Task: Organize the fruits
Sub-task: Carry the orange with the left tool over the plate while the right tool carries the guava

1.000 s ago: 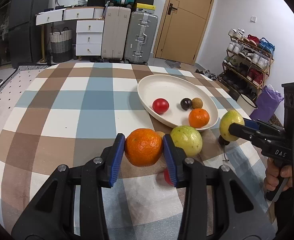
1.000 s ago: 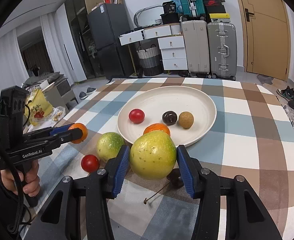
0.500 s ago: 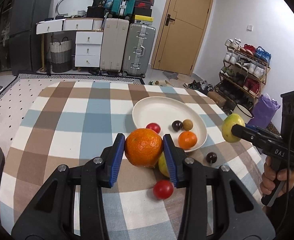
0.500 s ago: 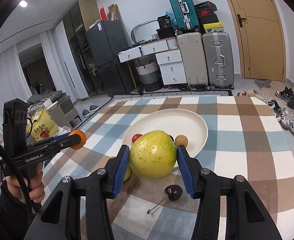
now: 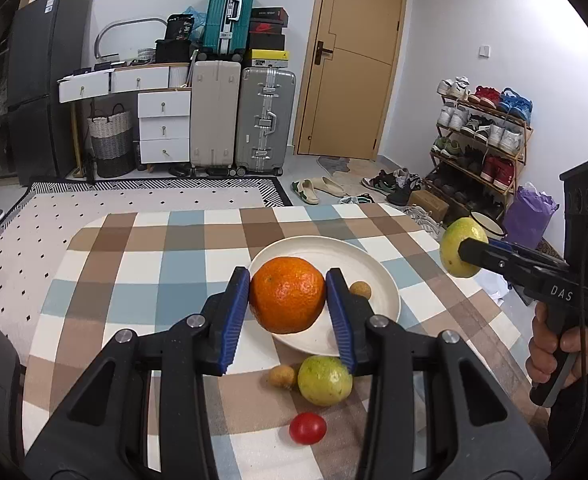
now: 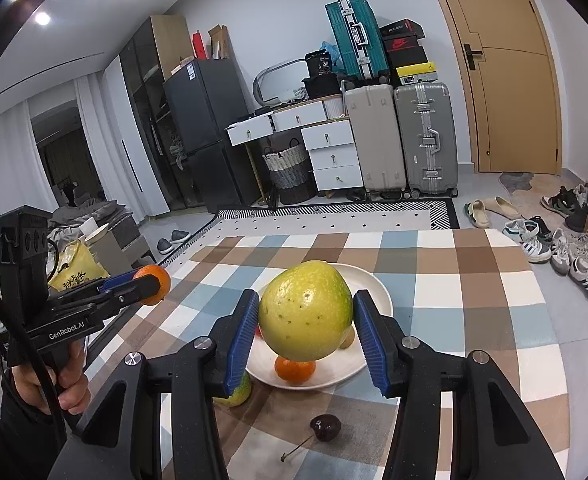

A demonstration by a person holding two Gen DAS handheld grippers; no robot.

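**Blue pads clamped, both fruits airborne**

Left gripper [image 5: 288,300] is clamped on the orange [image 5: 287,295]; right gripper [image 6: 305,322] is clamped on the green-yellow fruit [image 6: 305,316]. Both hang above the plate [image 5: 377,276]. Plate holds a small orange [image 6: 295,369] and a brown longan [image 5: 360,290]. On the checked tablecloth [image 5: 142,280], not yet plated: green fruit [image 5: 324,375], longan [image 5: 282,376], tomato [image 5: 307,428], cherry [image 6: 325,427]. Roughly halfway; nothing blocks the plate.

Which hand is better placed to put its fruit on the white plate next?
Probably left. The left gripper holds the orange in line with the plate, while the right gripper with its green fruit hangs off the table's side.
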